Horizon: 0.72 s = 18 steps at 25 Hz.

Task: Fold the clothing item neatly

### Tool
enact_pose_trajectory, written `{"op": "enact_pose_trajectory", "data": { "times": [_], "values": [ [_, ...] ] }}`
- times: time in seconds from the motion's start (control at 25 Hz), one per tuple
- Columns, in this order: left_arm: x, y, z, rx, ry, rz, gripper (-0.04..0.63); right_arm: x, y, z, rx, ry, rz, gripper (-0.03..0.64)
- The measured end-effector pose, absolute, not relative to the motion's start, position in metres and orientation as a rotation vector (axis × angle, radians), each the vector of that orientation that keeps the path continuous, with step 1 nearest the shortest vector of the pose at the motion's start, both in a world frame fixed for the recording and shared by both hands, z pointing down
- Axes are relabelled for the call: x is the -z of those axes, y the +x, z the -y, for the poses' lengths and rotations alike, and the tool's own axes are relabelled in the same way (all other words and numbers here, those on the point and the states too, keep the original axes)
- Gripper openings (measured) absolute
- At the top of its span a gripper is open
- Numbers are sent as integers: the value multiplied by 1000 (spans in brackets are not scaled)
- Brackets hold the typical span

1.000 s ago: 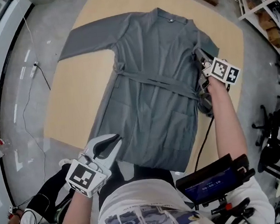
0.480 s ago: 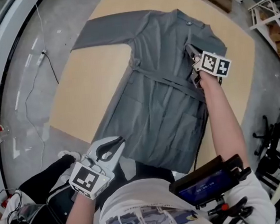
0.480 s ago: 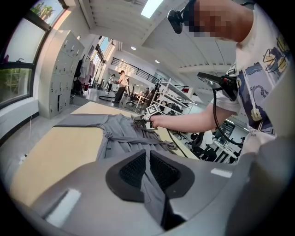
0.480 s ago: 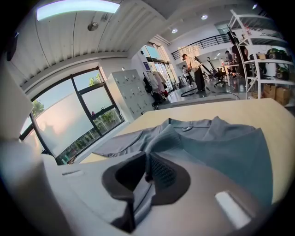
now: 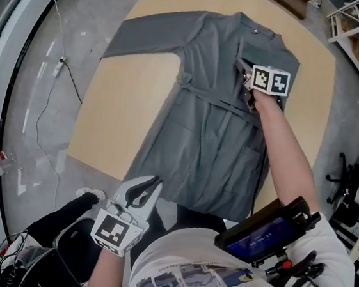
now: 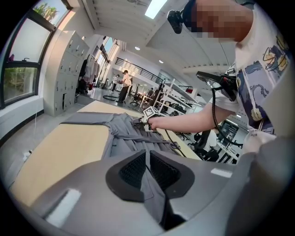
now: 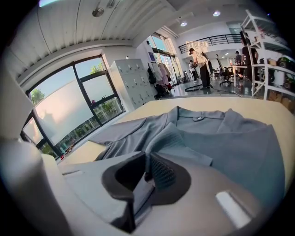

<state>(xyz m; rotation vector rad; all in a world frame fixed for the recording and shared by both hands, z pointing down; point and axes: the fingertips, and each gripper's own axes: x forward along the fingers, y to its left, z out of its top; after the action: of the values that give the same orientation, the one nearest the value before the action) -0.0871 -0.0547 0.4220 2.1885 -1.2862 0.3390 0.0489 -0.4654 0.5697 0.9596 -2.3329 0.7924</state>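
1. The right gripper [image 5: 247, 82], its jaws pinched on a doubled flap of the long grey cloth robe [image 5: 209, 123], has over the past second travelled along the robe's right edge from beside the thin waist belt [image 5: 217, 103] toward the collar, drawing that flap in over the chest.
2. The left gripper [image 5: 149, 189] has barely shifted. Its jaws are pressed together on the near left corner of the hem, and cloth fills the gap between its pads.
3. The right side appears to be coming in for a first lengthwise fold. The left sleeve [image 5: 145, 37], well ahead of the left gripper, lies spread and untouched, so most of the folding seems yet to come.
4. The robe lies flat on the tan wooden tabletop [image 5: 130, 106]. Its long axis runs from the hem at the left gripper, away and rightward, to the collar just beyond the right gripper, and the collar points away from the person.
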Motion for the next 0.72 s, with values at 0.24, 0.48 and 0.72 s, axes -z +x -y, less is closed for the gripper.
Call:
{"op": "enact_pose_trajectory", "data": {
  "times": [0.24,0.48,0.72],
  "values": [
    [-425,-93,49,-342,2189,1271,35,-573,38,452,-761,885,2327,83],
    [-418,-98,46,-318,2212,1248,35,-560,42,441,-723,914,2324,86],
    [-406,-106,31,-309,2293,1224,35,-529,47,412,-699,955,2339,86]
  ]
}}
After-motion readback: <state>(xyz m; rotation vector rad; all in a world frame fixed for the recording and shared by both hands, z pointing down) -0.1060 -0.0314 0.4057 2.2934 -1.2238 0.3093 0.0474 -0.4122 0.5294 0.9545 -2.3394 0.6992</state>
